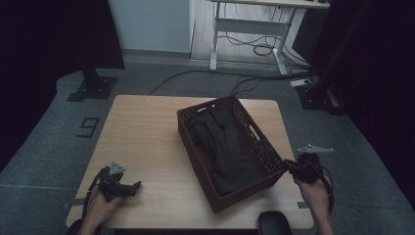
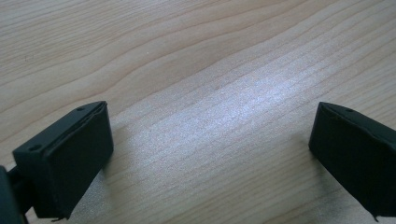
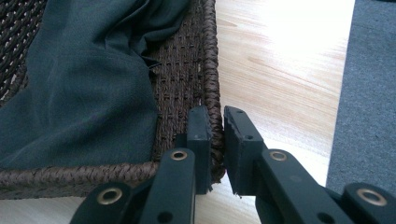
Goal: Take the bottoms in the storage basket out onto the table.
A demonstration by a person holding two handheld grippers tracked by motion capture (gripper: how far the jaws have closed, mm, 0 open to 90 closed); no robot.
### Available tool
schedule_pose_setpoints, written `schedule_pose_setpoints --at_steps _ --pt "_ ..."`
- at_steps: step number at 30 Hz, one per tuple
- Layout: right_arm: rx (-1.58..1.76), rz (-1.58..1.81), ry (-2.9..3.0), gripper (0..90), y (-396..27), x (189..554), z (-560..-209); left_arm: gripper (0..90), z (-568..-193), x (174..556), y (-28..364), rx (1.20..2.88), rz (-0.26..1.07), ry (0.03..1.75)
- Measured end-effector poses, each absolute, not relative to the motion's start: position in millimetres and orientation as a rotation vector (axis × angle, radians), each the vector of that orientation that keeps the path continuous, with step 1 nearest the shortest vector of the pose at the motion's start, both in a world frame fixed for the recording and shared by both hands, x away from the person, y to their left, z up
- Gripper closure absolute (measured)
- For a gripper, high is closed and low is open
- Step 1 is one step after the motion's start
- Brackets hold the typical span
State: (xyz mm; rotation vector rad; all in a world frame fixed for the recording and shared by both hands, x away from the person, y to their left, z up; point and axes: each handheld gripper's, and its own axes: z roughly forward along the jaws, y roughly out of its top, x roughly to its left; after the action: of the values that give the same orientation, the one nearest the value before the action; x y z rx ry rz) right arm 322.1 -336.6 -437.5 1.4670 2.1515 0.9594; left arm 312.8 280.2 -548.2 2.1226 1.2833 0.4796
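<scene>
Now R claw (image 3: 215,140) clamped on basket (image 3: 212,70) rim; L claw (image 2: 210,149) wide apart over table (image 2: 196,70).

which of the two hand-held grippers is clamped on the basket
The right hand-held gripper: its jaws pinch the woven rim at a corner of the basket. The left hand-held gripper rests open over bare table, away from the basket.

A pale wood-grain table (image 1: 147,142) is seen on grey carpet. A dark brown woven wicker basket (image 1: 259,147) is set on its right half.
</scene>
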Motion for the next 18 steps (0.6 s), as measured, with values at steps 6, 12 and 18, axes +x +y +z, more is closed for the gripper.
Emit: schedule_pose_setpoints --at_steps 6,12,18 --pt "1.475 0.956 2.141 80.3 -343.5 315.6 -437.7 0.0 -548.2 312.8 280.2 2.123 0.480 1.283" --pt "1.480 0.946 2.137 80.3 -349.5 309.9 -437.4 0.0 -548.2 312.6 280.1 2.121 0.481 1.285" --pt "1.484 0.930 2.136 80.3 -356.1 303.9 -436.8 0.0 -548.2 312.5 279.9 2.121 0.482 1.288"
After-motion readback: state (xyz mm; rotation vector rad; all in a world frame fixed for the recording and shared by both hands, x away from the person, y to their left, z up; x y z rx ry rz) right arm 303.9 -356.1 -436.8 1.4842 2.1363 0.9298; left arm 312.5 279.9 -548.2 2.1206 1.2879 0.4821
